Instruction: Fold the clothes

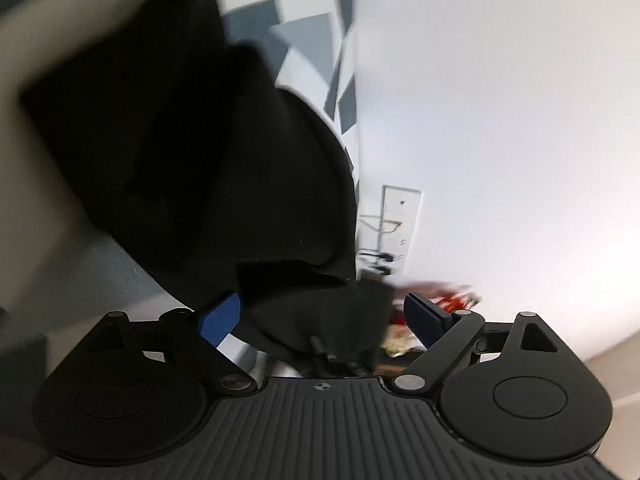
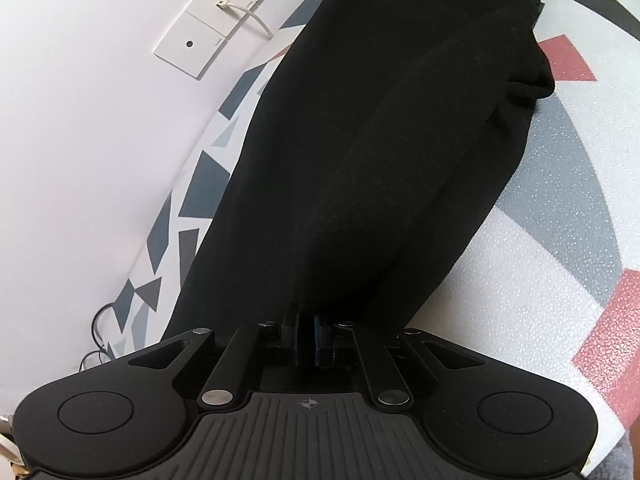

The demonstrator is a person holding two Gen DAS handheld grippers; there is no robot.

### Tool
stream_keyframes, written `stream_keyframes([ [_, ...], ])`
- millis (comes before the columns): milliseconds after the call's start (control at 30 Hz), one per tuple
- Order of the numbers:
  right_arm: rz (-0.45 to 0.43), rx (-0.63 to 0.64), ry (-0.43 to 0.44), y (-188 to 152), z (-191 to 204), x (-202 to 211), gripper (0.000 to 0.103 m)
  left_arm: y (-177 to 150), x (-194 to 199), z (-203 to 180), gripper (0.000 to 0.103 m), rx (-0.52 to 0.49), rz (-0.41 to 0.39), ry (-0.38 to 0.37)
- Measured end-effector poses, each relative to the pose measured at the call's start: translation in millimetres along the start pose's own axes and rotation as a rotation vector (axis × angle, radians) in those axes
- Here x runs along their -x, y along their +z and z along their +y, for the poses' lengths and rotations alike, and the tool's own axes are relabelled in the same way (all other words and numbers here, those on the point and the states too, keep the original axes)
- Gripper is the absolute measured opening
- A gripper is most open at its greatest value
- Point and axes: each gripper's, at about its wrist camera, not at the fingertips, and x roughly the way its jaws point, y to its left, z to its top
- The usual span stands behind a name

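Garment [image 2: 360, 140] pinched in right gripper [image 2: 306, 338] jaws.

Garment [image 2: 360, 152] on patterned mat [image 2: 560, 200]; wall [image 2: 80, 120] left, socket panel [image 2: 208, 28] on it

Looks like a home room, bedroom-ish: white painted wall [image 2: 80, 152] with a row of white socket and switch plates [image 2: 224, 12] in the right wrist view's upper left, cables plugged in, and a soft surface under a geometric grey, white and red patterned cover [image 2: 560, 216] at right.
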Motion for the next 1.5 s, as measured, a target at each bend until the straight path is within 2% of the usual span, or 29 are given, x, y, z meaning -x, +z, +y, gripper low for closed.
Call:
stream_keyframes([
  [100,0.003,0.000,0.001,1,-1,0,0.007,5,-2,3,0.091,0.048,-0.045,-0.032],
  [267,0.005,0.000,0.000,3,-2,-2,0.007,21,10,-5,0.090,-0.025,-0.219,0.090],
  [367,0.004,0.006,-0.008,3,-3,-4,0.007,28,11,-11,0.083,-0.083,-0.307,0.172],
  [567,0.001,0.040,-0.047,2,-2,-10,0.007,26,-5,-23,0.083,-0.186,-0.358,0.263],
  [600,0.002,0.047,-0.051,2,-2,-11,0.007,26,-6,-24,0.079,-0.197,-0.366,0.274],
  [633,0.003,0.053,-0.055,2,-1,-11,0.007,25,-4,-22,0.072,-0.201,-0.364,0.296],
  [667,0.004,0.058,-0.058,2,-1,-12,0.007,25,-1,-21,0.069,-0.204,-0.362,0.318],
  [700,0.006,0.062,-0.059,2,-1,-13,0.007,25,-1,-25,0.054,-0.209,-0.361,0.331],
  [733,0.007,0.068,-0.060,2,0,-13,0.007,25,-2,-33,0.036,-0.251,-0.367,0.363],
  [800,0.009,0.069,-0.062,2,0,-14,0.007,17,0,-54,0.021,-0.369,-0.390,0.428],
  [833,0.009,0.066,-0.062,2,0,-13,0.007,8,2,-73,0.016,-0.475,-0.425,0.456],
  [867,0.005,0.058,-0.057,2,1,-10,0.007,-6,6,-94,0.013,-0.602,-0.489,0.472],
  [933,-0.004,0.044,-0.046,3,2,-5,0.007,-37,18,-127,0.013,-0.858,-0.582,0.431],
  [1000,-0.012,0.070,-0.030,4,7,2,0.006,-53,21,-135,0.014,-0.998,-0.586,0.423],
  [1033,-0.012,0.087,-0.025,4,9,4,0.006,-52,20,-129,0.016,-0.989,-0.563,0.459],
  [1067,-0.006,0.101,-0.030,5,10,5,0.006,-45,18,-118,0.019,-0.931,-0.529,0.502],
  [1100,0.002,0.106,-0.038,4,10,4,0.006,-35,16,-104,0.033,-0.850,-0.487,0.548],
  [1133,0.006,0.097,-0.041,4,8,3,0.006,-26,18,-87,0.054,-0.755,-0.455,0.593],
  [1167,0.008,0.080,-0.041,3,6,2,0.006,-16,20,-71,0.059,-0.662,-0.425,0.634],
  [1267,0.016,0.051,-0.039,0,3,-1,0.007,-8,38,-43,0.055,-0.511,-0.415,0.621],
  [1333,0.018,0.060,-0.040,-2,5,-2,0.007,-15,47,-44,0.055,-0.497,-0.390,0.555],
  [1433,0.019,0.060,-0.039,-1,5,-3,0.007,-18,41,-38,0.055,-0.473,-0.308,0.458],
  [1500,0.021,0.048,-0.038,-1,4,-5,0.007,-11,27,-34,0.055,-0.443,-0.299,0.447],
])
